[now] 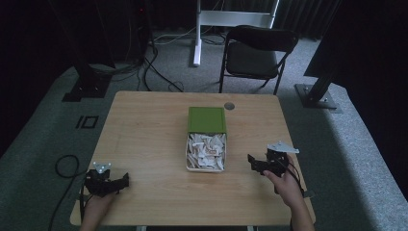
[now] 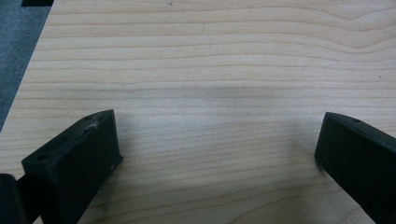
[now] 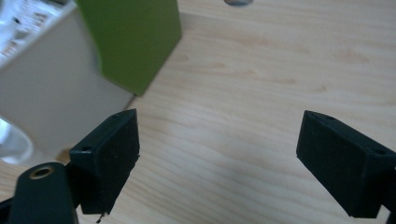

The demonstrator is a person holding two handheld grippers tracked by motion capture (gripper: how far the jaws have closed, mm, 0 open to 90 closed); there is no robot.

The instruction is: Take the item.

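Sitting between both gaping grippers, left gripper and right gripper: box.

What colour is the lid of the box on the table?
The lid is green, an olive shade; it shows best in the high view.

From the high view you look forward and down on the whole table, while your left gripper view sits close above bare wood and your right gripper view faces the green-lidded box nearby.

Green lid, white box, pale wood-grain table, black claws.
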